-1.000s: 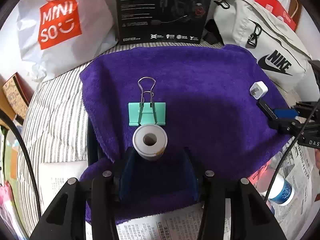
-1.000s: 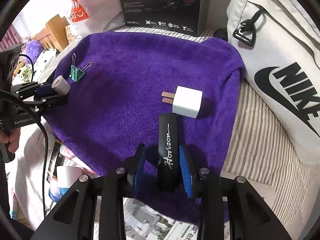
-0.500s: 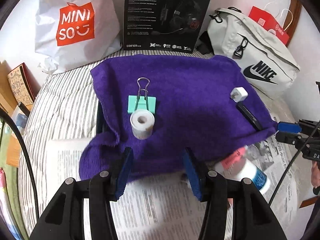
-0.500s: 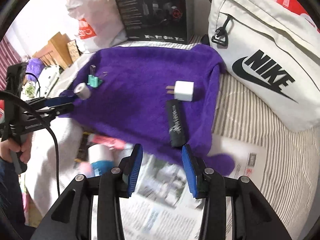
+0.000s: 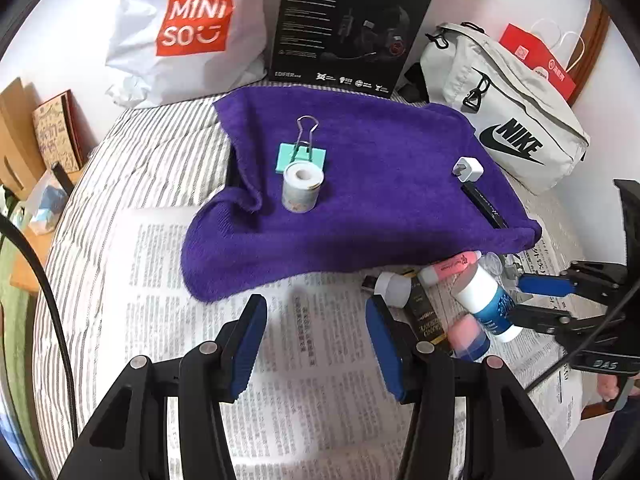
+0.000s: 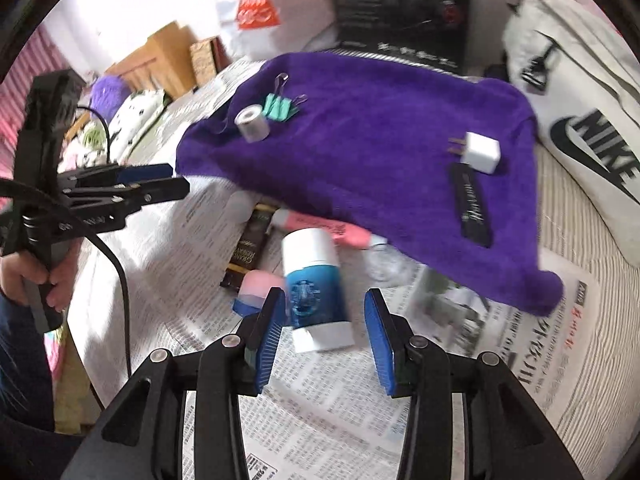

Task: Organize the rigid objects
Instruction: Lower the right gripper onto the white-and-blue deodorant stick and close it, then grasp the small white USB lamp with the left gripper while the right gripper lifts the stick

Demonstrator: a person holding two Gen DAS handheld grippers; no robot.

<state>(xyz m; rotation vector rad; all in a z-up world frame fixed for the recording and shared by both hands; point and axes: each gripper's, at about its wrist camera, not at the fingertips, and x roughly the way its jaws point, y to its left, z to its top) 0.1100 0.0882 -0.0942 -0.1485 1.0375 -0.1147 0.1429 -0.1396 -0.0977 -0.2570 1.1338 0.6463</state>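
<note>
On the purple towel (image 5: 380, 184) stand a tape roll (image 5: 302, 186) and a green binder clip (image 5: 301, 156) at the left, a white charger (image 5: 467, 169) and a black Horizon bar (image 5: 484, 206) at the right. They also show in the right wrist view: roll (image 6: 252, 123), clip (image 6: 280, 106), charger (image 6: 482, 153), bar (image 6: 472, 208). My left gripper (image 5: 316, 320) is open and empty over the newspaper (image 5: 320, 360). My right gripper (image 6: 324, 320) is open, its jaws on either side of a blue-and-white bottle (image 6: 316, 292) lying on the newspaper.
Beside the bottle lie a black chocolate bar (image 6: 248, 246), a pink tube (image 6: 332, 230) and a pink-blue item (image 6: 256, 290), partly under the towel's edge. A Nike bag (image 5: 508, 120), a black headset box (image 5: 352, 20) and a Miniso bag (image 5: 188, 32) stand behind.
Both grippers let go of their objects and pulled back off the towel. The tape roll and black bar stay on the towel. The right gripper swung left over the bottle.
</note>
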